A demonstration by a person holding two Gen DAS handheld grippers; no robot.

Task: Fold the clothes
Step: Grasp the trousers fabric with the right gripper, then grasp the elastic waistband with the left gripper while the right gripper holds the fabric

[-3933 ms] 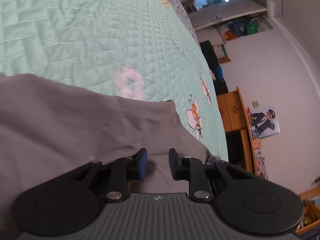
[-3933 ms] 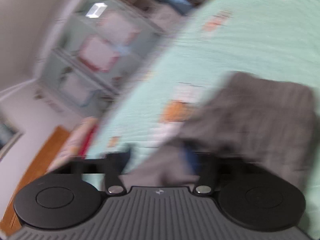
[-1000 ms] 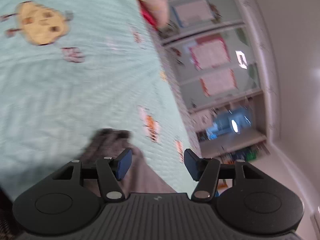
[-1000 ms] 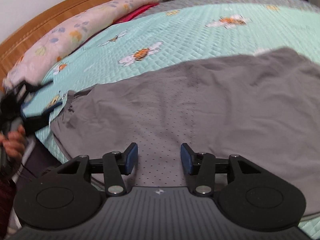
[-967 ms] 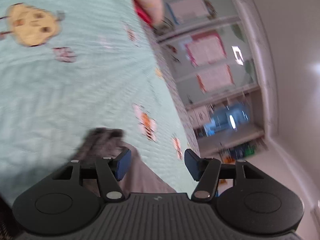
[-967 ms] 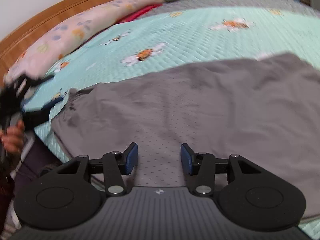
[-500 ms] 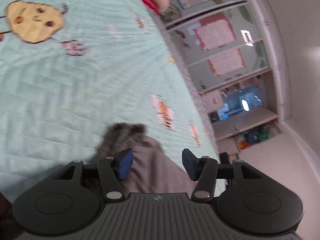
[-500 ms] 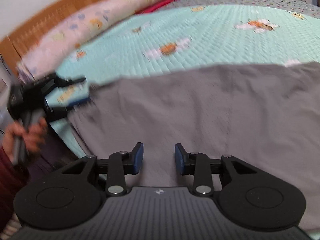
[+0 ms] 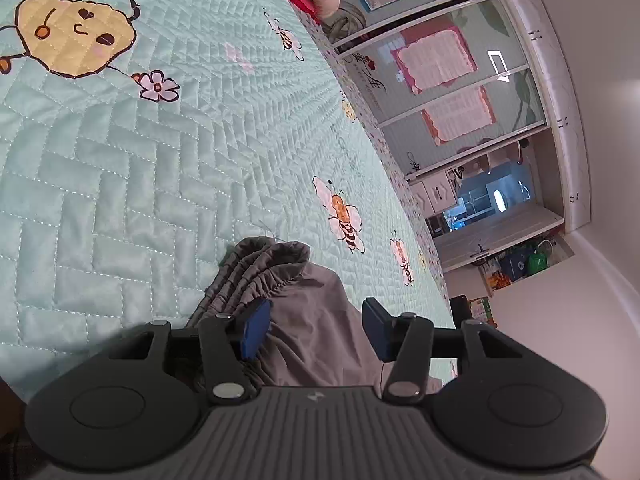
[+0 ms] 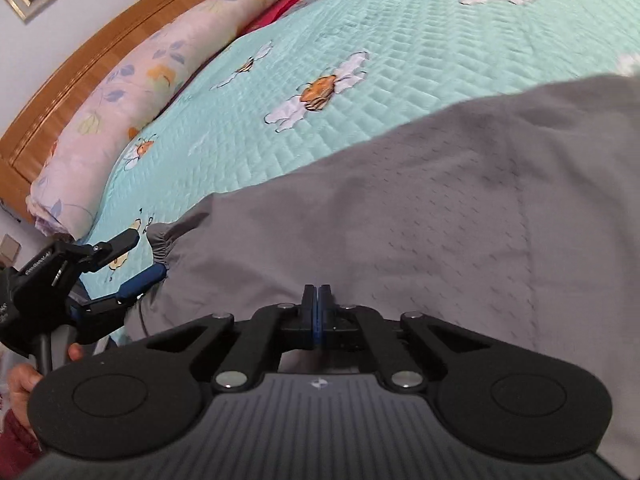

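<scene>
While the right gripper (image 10: 316, 300) jaws pinch the limp grey garment (image 10: 400, 216) edge, the left gripper (image 9: 312, 320) jaws straddle its elastic waistband (image 9: 264, 268), the firmest hold.

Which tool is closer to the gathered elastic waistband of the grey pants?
Left. The left tool straddles the waistband; the right tool sits further along the grey pants, shut.

Right hand-held gripper (image 10: 316, 300) closed over grey garment (image 10: 420, 208).
</scene>
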